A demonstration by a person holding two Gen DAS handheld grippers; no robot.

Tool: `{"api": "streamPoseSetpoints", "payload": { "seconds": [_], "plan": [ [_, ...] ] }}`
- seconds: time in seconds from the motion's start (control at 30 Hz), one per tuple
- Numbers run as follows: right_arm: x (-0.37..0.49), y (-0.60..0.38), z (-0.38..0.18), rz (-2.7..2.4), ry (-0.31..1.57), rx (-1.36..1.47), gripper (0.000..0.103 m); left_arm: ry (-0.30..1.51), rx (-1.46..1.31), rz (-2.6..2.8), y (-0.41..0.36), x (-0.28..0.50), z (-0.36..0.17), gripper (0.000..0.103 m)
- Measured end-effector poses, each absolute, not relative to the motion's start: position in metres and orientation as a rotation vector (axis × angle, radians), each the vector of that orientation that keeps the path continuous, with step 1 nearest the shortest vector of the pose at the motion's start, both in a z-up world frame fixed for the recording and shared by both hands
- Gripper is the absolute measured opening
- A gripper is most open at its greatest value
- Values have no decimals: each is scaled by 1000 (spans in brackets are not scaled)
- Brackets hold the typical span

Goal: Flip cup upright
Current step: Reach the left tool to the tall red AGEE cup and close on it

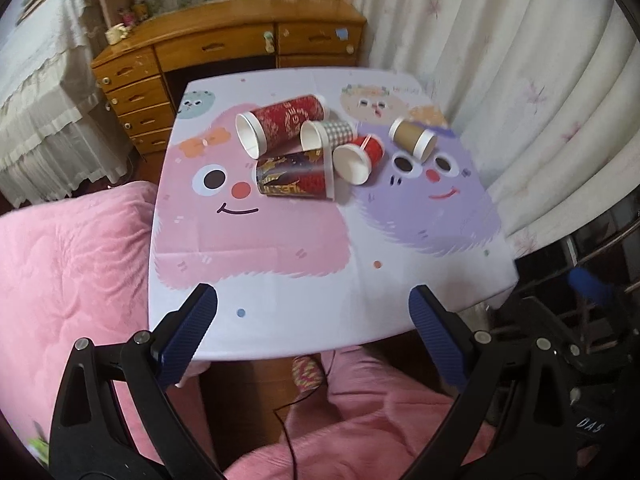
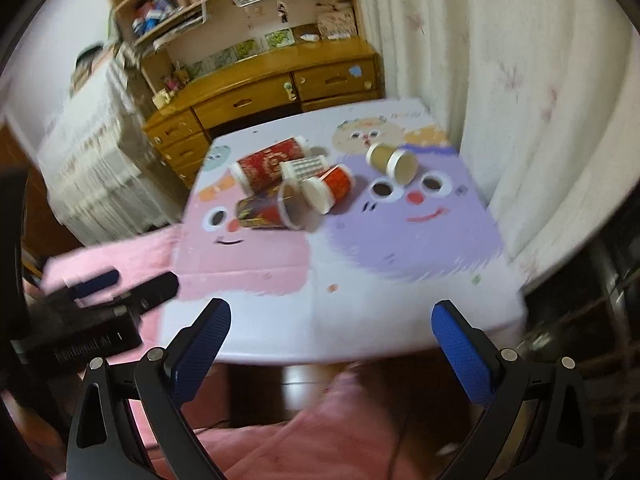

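Observation:
Several paper cups lie on their sides near the far middle of the table (image 1: 280,304): a large red cup (image 1: 284,122), a checked cup (image 1: 330,133), a small red cup (image 1: 360,156), a dark red and gold cup (image 1: 296,176) and a brown cup (image 1: 414,136) set apart to the right. They also show in the right wrist view, with the brown cup (image 2: 394,160) at the right. My left gripper (image 1: 314,300) is open and empty over the table's near edge. My right gripper (image 2: 332,314) is open and empty, also at the near edge.
The table has a cartoon cloth in pink and purple. A pink blanket (image 1: 68,264) lies left and below. A wooden desk with drawers (image 1: 224,48) stands behind the table. White curtains (image 1: 520,80) hang at the right. The left gripper's body (image 2: 80,312) shows at the left.

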State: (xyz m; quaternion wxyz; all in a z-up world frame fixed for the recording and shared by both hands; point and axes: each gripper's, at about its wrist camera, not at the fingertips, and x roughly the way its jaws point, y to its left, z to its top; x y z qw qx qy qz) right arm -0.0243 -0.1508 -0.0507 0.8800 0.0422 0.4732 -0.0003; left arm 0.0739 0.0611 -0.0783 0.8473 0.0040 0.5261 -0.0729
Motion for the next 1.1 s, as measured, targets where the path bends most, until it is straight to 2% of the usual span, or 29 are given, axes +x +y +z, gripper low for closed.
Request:
{"api": "streamPoseSetpoints", "payload": {
  "seconds": [0.1,0.3,0.67,0.87,1.1],
  "plan": [
    [-8,-143,-64,-15,989,-29,102,1177,53,-166,66,105,-91,96],
    [48,-145,-93,56,1022,-70,102,1274,198,-166,72,173,-113,96],
    [216,-150,-158,80,1013,-357,102,1401,531,-239,61,350,-155,96],
    [298,-157,-198,94,1063,-396,102,1422,735,-384,34,426,-198,96],
    [338,-149,-232,138,1143,-373,102,1493,880,-445,18,481,-261,96]
  ]
}}
